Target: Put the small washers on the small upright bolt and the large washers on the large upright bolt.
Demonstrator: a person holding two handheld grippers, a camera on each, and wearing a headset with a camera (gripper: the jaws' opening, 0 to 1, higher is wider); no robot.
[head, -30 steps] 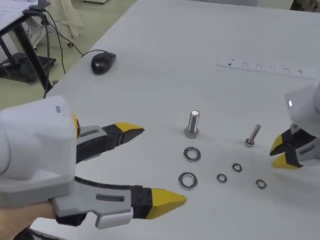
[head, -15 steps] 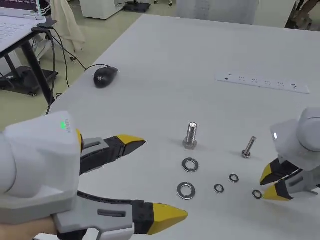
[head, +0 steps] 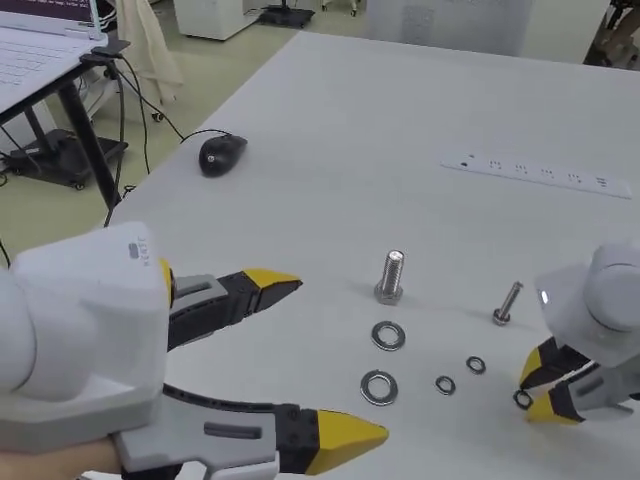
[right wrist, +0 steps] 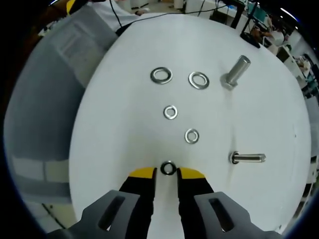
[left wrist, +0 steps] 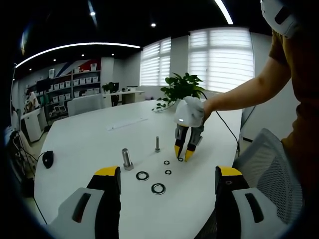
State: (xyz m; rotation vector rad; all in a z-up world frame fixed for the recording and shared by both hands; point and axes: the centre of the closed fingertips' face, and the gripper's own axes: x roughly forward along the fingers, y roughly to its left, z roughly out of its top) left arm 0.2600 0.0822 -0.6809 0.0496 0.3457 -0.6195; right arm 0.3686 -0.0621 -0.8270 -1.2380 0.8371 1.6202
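The large bolt point(head: 390, 277) stands upright mid-table, with the small bolt point(head: 507, 303) upright to its right. In front of them lie two large washers point(head: 388, 335) point(head: 379, 386) and two small washers point(head: 445, 384) point(head: 476, 366). A third small washer point(right wrist: 168, 168) lies flat between the tips of my right gripper point(right wrist: 168, 174), whose jaws are slightly apart on either side of it. The same gripper point(head: 540, 390) is low on the table at the right edge of the head view. My left gripper point(head: 320, 360) hovers wide open at the near left, holding nothing.
A black mouse point(head: 222, 153) lies at the far left of the white table point(head: 330, 130), and a white power strip point(head: 535, 172) lies at the far right. A laptop point(head: 40, 45) on a stand is beyond the table's left edge.
My right gripper has come down and in toward the nearest small washer, which now sits between its tips. The left gripper has stayed about where it was.
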